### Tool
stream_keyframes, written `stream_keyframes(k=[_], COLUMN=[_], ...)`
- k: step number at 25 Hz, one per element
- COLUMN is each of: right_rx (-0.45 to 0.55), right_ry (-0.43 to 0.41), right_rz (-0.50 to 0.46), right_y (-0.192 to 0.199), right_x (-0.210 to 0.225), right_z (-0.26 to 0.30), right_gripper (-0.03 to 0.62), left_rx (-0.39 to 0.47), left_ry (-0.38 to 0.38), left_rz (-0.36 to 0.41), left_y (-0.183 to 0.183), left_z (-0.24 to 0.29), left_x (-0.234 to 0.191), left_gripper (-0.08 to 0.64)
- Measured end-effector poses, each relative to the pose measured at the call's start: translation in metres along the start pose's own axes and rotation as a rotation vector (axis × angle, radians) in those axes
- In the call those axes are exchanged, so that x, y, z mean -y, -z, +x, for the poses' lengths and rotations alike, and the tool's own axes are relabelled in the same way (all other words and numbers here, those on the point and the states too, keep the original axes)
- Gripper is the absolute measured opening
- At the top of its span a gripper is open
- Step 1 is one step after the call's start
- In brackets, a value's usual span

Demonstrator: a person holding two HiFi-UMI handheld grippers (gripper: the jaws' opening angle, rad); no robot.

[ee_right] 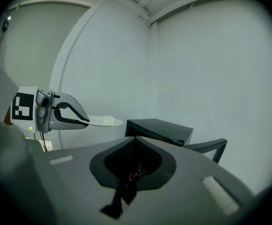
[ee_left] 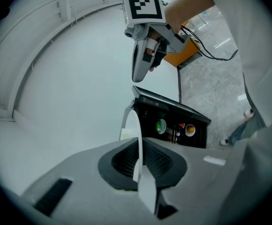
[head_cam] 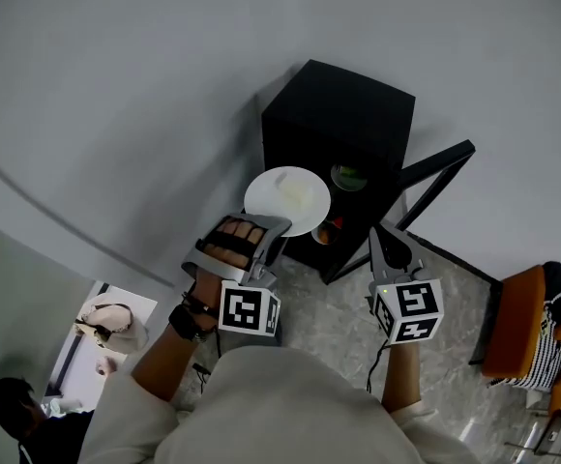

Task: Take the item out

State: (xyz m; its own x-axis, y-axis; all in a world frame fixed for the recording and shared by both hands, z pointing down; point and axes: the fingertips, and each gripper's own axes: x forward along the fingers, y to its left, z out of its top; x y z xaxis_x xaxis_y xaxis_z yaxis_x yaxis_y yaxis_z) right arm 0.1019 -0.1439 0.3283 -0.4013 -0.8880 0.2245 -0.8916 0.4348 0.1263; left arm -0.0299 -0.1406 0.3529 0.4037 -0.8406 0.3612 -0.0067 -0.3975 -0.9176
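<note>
A white plate (head_cam: pixel 287 199) is gripped by its rim in the left tongs (head_cam: pixel 279 228), just outside the open black cabinet (head_cam: pixel 343 114). The right tongs (head_cam: pixel 381 242) are clenched, with nothing held

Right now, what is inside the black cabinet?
A green dish and a small white bowl holding something orange show inside the black cabinet, with small reddish things between them, too dim to name. The white plate covers the interior's left part.
</note>
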Motion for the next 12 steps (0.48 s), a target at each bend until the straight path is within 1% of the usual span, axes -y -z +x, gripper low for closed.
stream_keyframes(k=[12], right_rx=[-0.005], right_ry=[-0.041], right_rz=[-0.019], right_y=[-0.0033], right_x=[-0.0067], right_z=[0.0043], right_gripper=[0.006], left_rx=[-0.019], left_ry=[-0.006], left_rz=[-0.008], left_y=[-0.0023], left_z=[-0.0020], left_x=[0.0010], left_gripper=[0.017])
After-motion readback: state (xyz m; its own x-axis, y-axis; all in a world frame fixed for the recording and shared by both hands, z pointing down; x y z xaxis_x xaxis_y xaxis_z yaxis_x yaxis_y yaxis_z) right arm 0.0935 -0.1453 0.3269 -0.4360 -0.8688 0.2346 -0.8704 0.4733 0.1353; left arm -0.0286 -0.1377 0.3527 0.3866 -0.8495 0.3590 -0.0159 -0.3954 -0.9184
